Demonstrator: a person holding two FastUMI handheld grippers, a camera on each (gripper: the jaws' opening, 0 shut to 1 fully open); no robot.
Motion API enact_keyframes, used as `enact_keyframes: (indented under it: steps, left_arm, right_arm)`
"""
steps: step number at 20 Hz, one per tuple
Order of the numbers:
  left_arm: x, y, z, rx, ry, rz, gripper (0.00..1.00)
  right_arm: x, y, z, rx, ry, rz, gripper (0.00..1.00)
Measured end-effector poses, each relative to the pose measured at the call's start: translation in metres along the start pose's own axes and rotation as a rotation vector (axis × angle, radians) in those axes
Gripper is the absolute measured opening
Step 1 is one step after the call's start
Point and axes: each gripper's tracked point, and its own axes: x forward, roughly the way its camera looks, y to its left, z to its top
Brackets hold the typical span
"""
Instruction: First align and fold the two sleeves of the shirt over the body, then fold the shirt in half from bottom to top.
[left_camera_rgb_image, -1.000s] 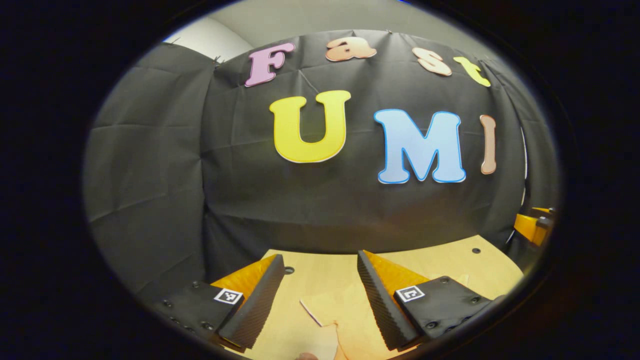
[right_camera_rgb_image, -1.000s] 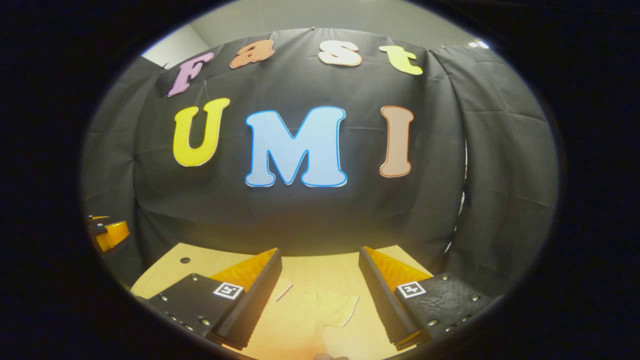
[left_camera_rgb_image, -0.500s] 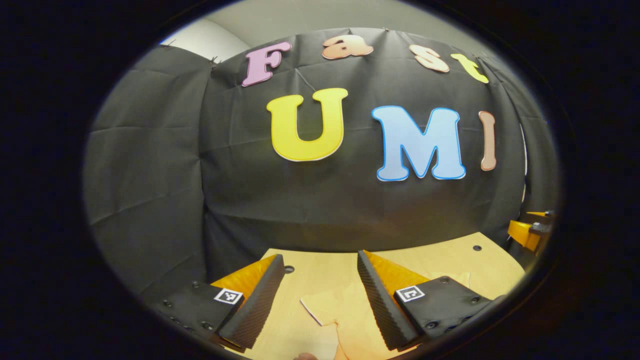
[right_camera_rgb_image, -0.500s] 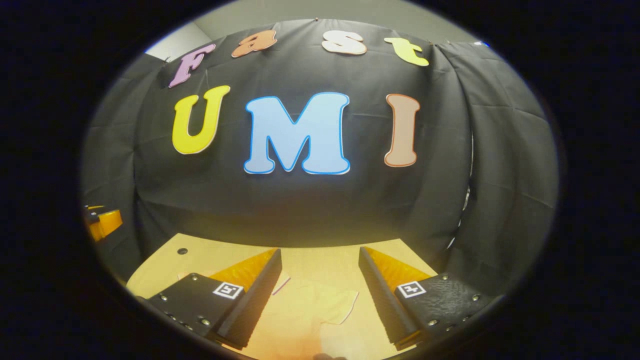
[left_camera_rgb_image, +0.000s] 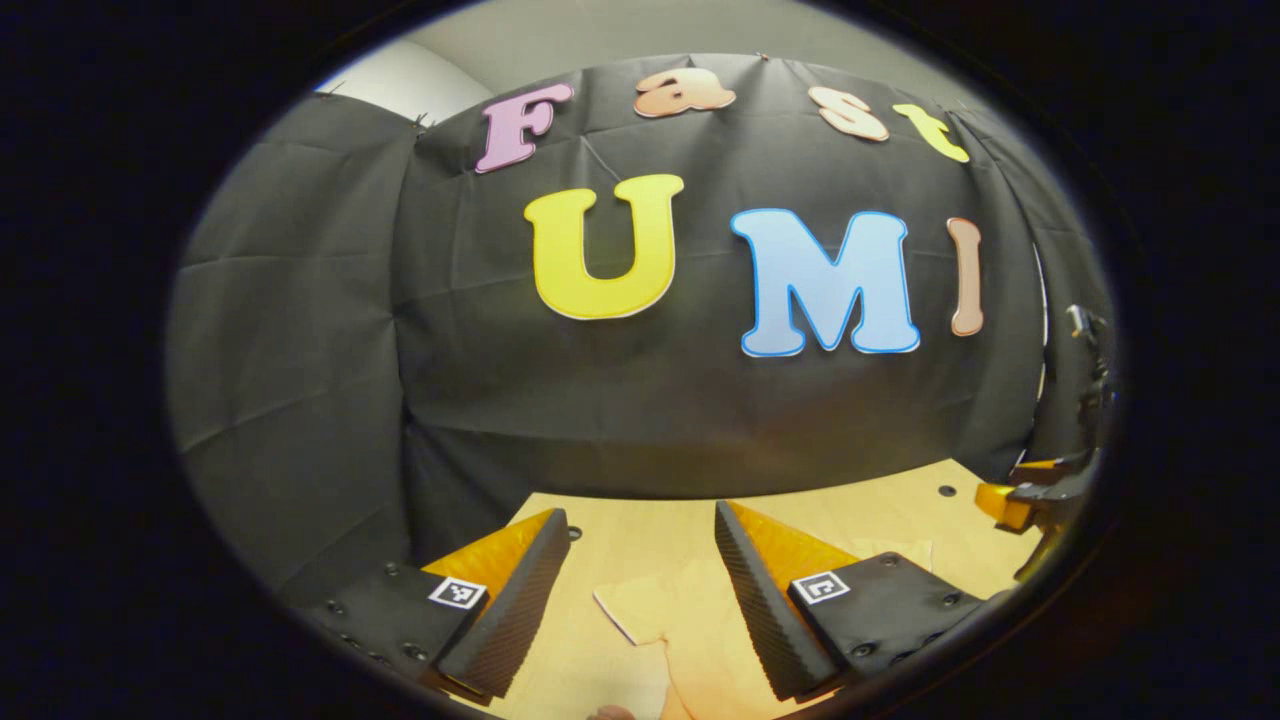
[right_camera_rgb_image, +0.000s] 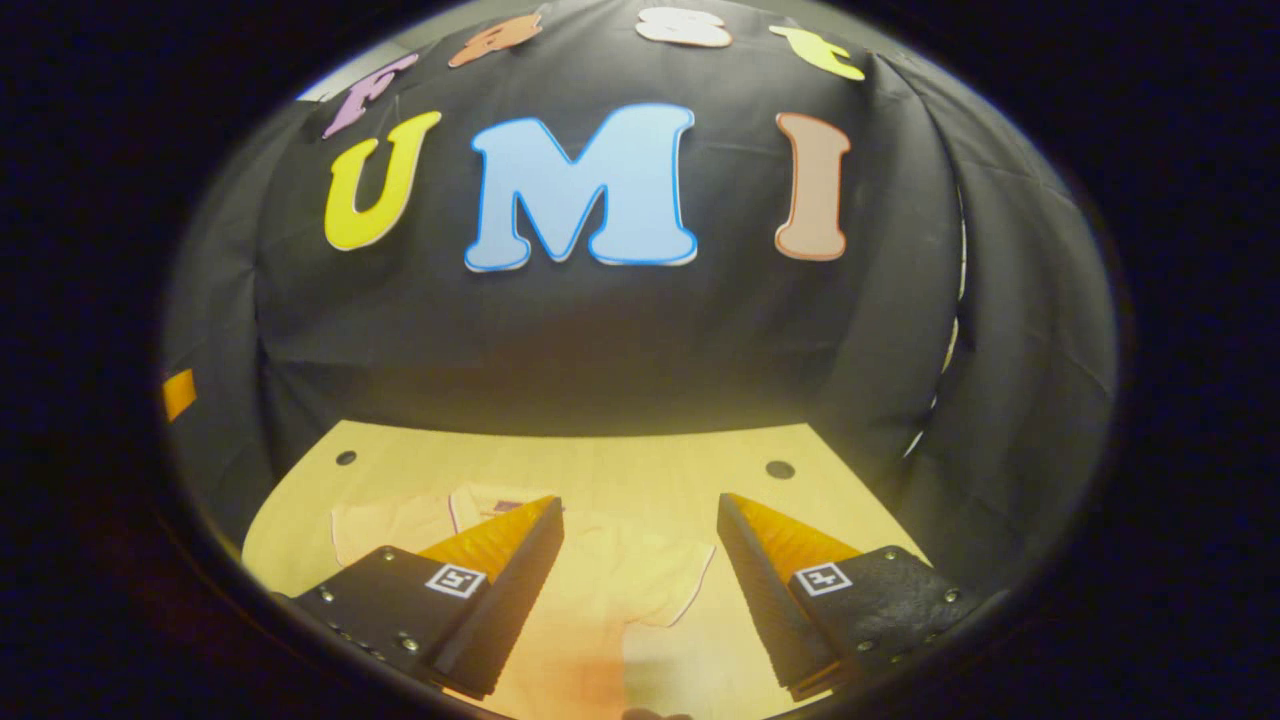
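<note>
left gripper view: the left gripper (left_camera_rgb_image: 635, 590) hangs above the wooden desk (left_camera_rgb_image: 850, 510) with its fingers wide apart and nothing between them. below the gap lies one pale sleeve (left_camera_rgb_image: 640, 610) of the shirt, flat on the desk, its hem edge pointing away from the body. at the far right edge the right gripper (left_camera_rgb_image: 1030, 500) shows, well apart. the open fingers straddling the sleeve look like a line-up for a pinch, though no contact is made yet.

right gripper view: here the right gripper (right_camera_rgb_image: 640, 590) tilts down toward the desk (right_camera_rgb_image: 600, 460), fingers likewise spread and empty. the shirt (right_camera_rgb_image: 600, 580) lies flat beneath it, collar end toward the booth wall, the other sleeve (right_camera_rgb_image: 670, 590) sticking out to the side between the fingers. both sleeves lie unfolded, so the task seems to be at its start; holding one gripper over each sleeve likely lets both be folded inward evenly.
</note>
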Motion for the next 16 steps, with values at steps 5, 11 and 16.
enact_keyframes:
  steps: [5,11,16]
  left_arm:
    - [-0.006,0.002,-0.011,-0.009,0.034,0.011,0.96]
    - [-0.002,0.012,-0.031,-0.014,0.089,0.045,0.95]
    - [0.005,0.015,-0.041,-0.021,0.119,0.066,0.95]
  right_arm:
    - [0.065,-0.021,-0.064,0.045,0.171,-0.022,0.97]
    - [0.115,-0.041,-0.128,0.034,0.339,-0.064,0.97]
    - [0.136,-0.048,-0.161,0.029,0.419,-0.083,0.97]
